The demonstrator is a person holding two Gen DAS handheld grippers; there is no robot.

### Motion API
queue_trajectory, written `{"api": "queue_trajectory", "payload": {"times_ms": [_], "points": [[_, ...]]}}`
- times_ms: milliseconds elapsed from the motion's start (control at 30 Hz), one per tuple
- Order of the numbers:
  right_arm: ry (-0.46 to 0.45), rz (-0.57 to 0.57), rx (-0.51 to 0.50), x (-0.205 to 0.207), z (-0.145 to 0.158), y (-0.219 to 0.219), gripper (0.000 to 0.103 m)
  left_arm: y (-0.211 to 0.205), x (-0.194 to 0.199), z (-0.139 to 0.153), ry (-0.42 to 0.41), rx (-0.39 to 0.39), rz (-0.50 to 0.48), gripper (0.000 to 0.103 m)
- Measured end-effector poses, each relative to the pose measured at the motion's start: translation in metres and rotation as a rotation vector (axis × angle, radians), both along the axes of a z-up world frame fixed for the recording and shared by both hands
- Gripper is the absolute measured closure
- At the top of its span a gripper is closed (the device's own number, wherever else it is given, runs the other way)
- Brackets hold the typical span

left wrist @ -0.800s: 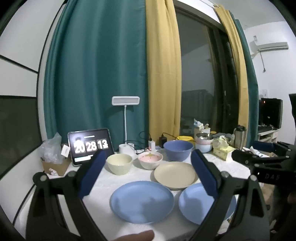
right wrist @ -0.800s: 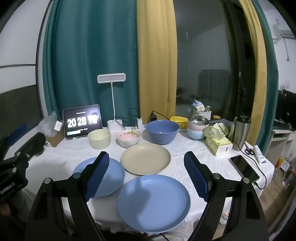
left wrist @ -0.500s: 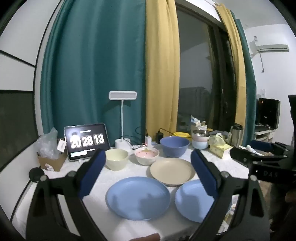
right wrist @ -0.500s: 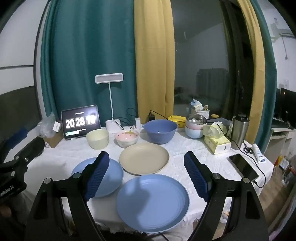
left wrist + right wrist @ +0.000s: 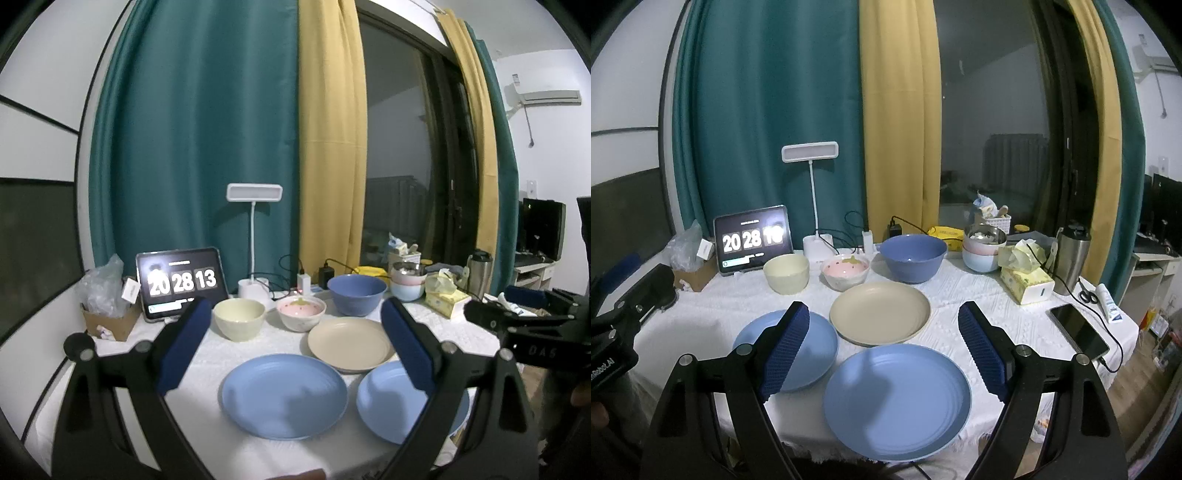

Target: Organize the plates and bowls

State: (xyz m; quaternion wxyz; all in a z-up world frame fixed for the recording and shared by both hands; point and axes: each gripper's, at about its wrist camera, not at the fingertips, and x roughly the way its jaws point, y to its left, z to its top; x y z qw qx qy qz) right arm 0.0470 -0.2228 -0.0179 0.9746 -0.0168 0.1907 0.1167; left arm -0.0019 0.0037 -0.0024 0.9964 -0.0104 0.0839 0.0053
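Note:
On the white-clothed table (image 5: pixel 960 295) lie two blue plates, a left one (image 5: pixel 284 395) (image 5: pixel 812 343) and a right one (image 5: pixel 388 402) (image 5: pixel 897 402), and behind them a beige plate (image 5: pixel 351 343) (image 5: pixel 879 312). Further back stand a cream bowl (image 5: pixel 239 319) (image 5: pixel 786 273), a pink strawberry bowl (image 5: pixel 301 312) (image 5: pixel 845 271) and a large blue bowl (image 5: pixel 356 299) (image 5: pixel 913 256). My left gripper (image 5: pixel 295 343) is open and empty above the near table edge. My right gripper (image 5: pixel 884 347) is open and empty over the right blue plate.
At the back stand a tablet clock (image 5: pixel 753 240), a white desk lamp (image 5: pixel 812 192), chargers, stacked bowls (image 5: pixel 982 247), a tissue box (image 5: pixel 1027 284) and a steel flask (image 5: pixel 1071 258). A phone (image 5: pixel 1078 334), scissors and a tube lie at the right edge. A cardboard box (image 5: pixel 107 321) sits left.
Both grippers have risen and pulled back slightly, so the table sits lower in view. Nothing on the table moved.

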Motion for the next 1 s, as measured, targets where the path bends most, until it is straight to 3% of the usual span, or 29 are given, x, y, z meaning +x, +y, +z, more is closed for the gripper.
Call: {"api": "queue_trajectory", "payload": {"times_ms": [1000], "points": [[0.016,-0.011,0.006,0.0018,-0.0077,-0.0018,0.017,0.0011,0.0019,0.0008,0.0,-0.001,0.006,0.009]]}}
